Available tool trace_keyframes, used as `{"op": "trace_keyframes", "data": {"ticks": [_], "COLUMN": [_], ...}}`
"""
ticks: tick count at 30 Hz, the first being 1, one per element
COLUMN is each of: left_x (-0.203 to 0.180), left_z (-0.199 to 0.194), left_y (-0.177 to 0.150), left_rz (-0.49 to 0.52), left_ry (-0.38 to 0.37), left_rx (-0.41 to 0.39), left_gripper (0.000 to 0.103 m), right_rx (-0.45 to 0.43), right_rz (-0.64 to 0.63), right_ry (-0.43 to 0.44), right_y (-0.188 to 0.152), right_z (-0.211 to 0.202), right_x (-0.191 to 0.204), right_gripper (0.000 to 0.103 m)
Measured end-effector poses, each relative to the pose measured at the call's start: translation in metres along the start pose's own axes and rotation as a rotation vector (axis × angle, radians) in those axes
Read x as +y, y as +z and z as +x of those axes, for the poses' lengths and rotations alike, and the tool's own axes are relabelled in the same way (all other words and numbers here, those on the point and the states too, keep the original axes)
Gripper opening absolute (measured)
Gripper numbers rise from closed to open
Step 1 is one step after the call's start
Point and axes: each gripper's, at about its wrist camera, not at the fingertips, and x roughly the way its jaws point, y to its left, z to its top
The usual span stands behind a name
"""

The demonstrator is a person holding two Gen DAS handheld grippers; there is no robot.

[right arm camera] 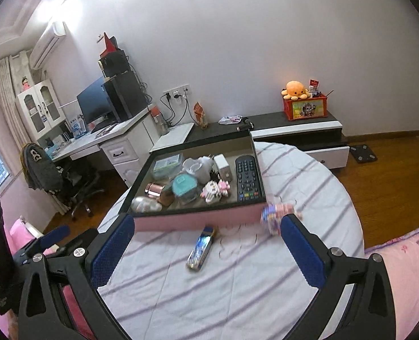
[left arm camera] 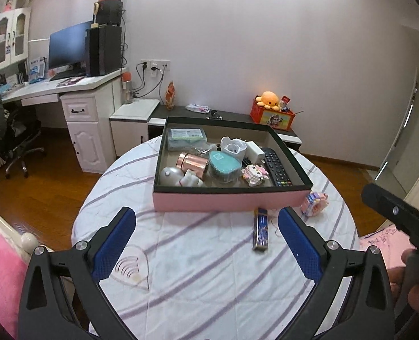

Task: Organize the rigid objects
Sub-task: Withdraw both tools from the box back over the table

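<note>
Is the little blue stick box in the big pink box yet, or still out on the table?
Out. The blue stick box lies flat on the striped tablecloth, in front of the pink box.

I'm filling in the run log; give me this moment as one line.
left gripper: open, empty | right gripper: open, empty | pink box: filled | on table: blue bar, block toy

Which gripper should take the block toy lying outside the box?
Probably right. The pink block toy lies just off the right gripper, by its right fingertip; from the left gripper it sits past that side, by the pink box corner. Both open, empty.
</note>
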Motion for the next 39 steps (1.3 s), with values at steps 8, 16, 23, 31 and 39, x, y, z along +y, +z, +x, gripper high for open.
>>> {"op": "trace_keyframes", "data": {"ticks": [8, 16, 23, 31, 39], "left_x": [-0.006, -0.014, -0.015, -0.016, -0.019], "left_z": [-0.019, -0.03, -0.035, -0.037, -0.028], "left_y": [-0.021, -0.031, -0.034, -0.034, -0.036], "left_rz": [0.009, 0.016, 0.016, 0.016, 0.015], "left_ry": [0.016, 0.007, 0.003, 0.002, -0.004], "left_rx": [0.021, 0.022, 0.023, 0.021, 0.042], "left_gripper": [0.103, 0.103, 0.103, 0.103, 0.103], "right_rx": [0.005, 0.004, 0.005, 0.006, 0.023], "right_rz": [0.003, -0.005, 0.003, 0.008, 0.007], "right_ry": [-0.018, -0.012, -0.018, -0.024, -0.034], "right_y": [-0.028, -0.036, -0.039, -0.038, -0.038], "right_z": [-0.015, -0.025, -0.031, -0.032, -0.024], "right_x": [-0.001, 0.002, -0.003, -0.007, -0.01], "right_gripper": [0.103, 0.103, 0.103, 0.103, 0.103]}}
